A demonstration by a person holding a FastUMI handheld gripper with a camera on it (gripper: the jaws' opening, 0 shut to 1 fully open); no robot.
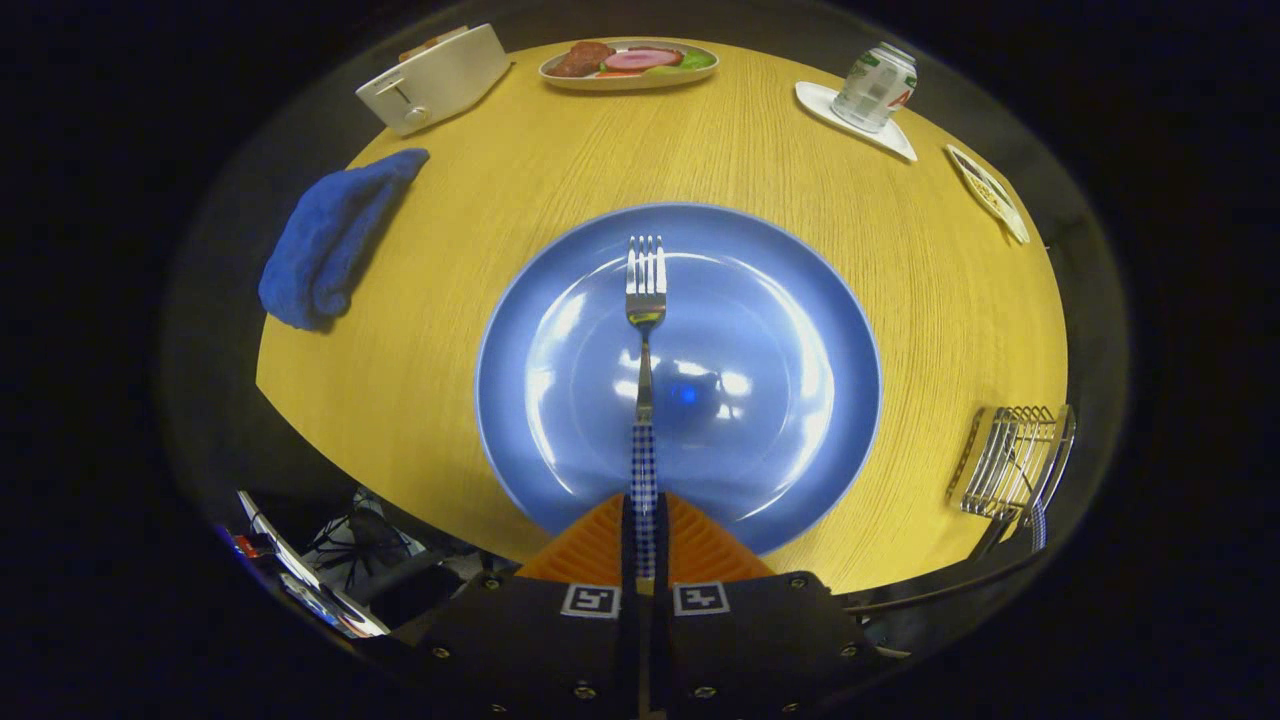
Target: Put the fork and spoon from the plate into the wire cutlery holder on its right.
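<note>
A metal fork (645, 300) with a checkered handle points straight ahead from my gripper (645, 512), tines over the middle of the blue plate (800, 300). Both fingers press on the handle's rear end, so the gripper is shut on the fork. I cannot tell whether the fork rests on the plate or hangs just above it. The wire cutlery holder (1012, 460) stands on the yellow table (450, 350) to the right of the plate, near the table's edge. A checkered handle (1038, 522) like the fork's sticks out at its near side.
Beyond the plate, at the table's far side, stand a white toaster (435, 78), a plate of food (630, 63) and a can (877, 87) on a white saucer. A blue cloth (330, 240) lies at the left edge, a small dish (988, 190) at the right.
</note>
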